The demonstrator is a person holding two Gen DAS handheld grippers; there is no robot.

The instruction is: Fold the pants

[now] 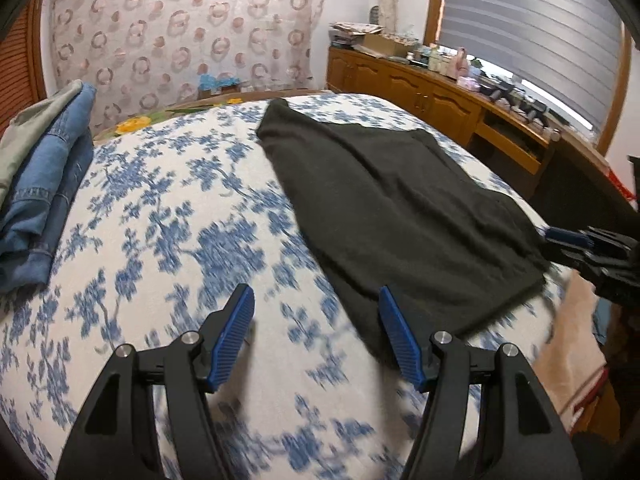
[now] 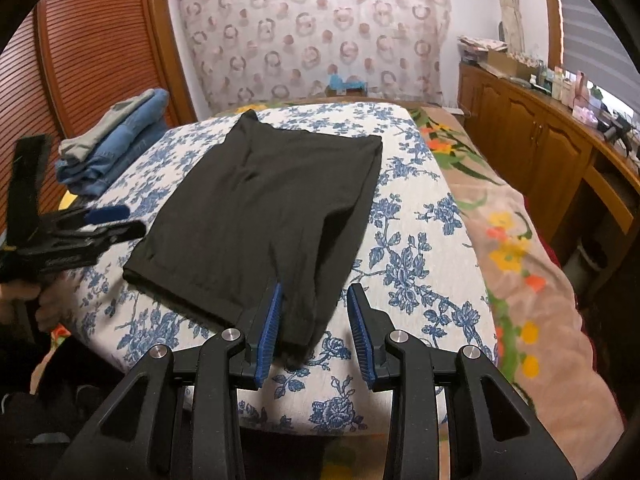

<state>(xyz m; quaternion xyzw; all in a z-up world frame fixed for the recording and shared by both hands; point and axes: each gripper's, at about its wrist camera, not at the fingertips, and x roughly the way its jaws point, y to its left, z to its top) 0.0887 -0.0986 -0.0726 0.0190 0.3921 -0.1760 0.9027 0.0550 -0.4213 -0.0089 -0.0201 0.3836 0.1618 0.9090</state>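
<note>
Black pants [image 1: 400,208] lie flat on the blue-flowered white bed cover [image 1: 180,208], folded once lengthwise. In the right wrist view the pants [image 2: 260,208] stretch away from me, hem end nearest. My left gripper [image 1: 316,304] is open and empty, hovering over the cover just left of the pants' near corner. My right gripper [image 2: 316,304] is open, its jaws on either side of the pants' near right corner, not closed on it. Each gripper also shows in the other's view: the right gripper [image 1: 576,240] at the far right, the left gripper [image 2: 104,220] at the far left.
A stack of folded jeans and a grey garment [image 1: 44,184] sits on the bed's left side. A wooden cabinet [image 1: 440,96] with clutter runs along the right under a window blind. A flowered blanket [image 2: 520,248] covers the bed's right side. A patterned curtain [image 2: 312,32] hangs behind.
</note>
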